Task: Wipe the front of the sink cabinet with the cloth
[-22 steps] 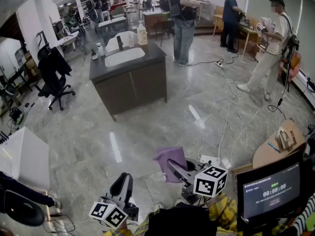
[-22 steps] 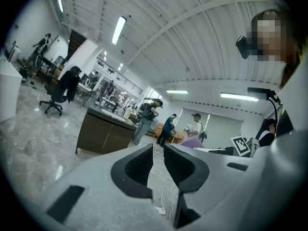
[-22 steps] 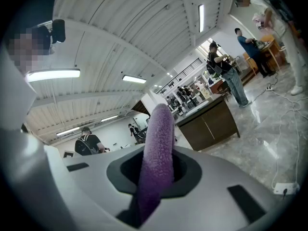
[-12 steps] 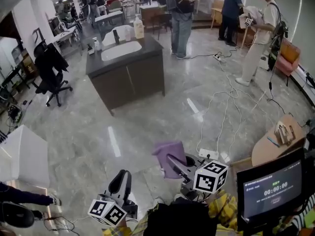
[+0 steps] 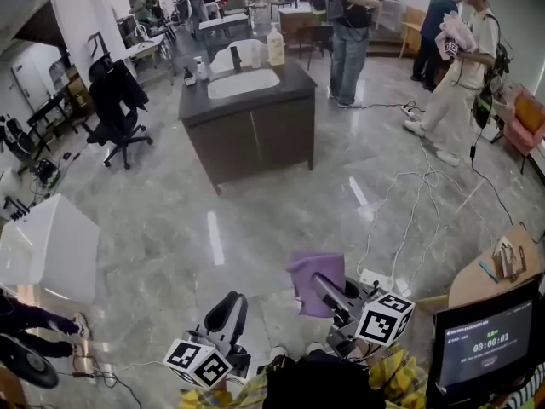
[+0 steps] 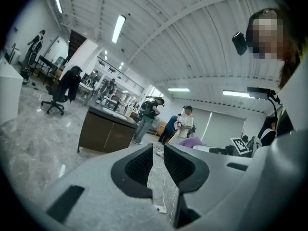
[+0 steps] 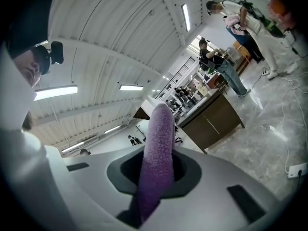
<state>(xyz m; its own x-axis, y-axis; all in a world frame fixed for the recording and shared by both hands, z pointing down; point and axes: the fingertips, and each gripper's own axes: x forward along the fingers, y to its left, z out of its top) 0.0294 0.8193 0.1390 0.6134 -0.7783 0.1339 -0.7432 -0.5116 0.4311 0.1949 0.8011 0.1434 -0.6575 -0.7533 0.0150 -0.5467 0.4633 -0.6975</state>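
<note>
Purple cloth (image 5: 302, 267) still in right gripper (image 5: 319, 281), sink cabinet (image 5: 251, 135) now nearer mid-view.

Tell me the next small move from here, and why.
Probably step forward toward the sink cabinet, with the right gripper shut on the purple cloth. The cloth is clamped between its jaws, but the cabinet's front stands well across the floor from both grippers, so wiping cannot start yet.
</note>
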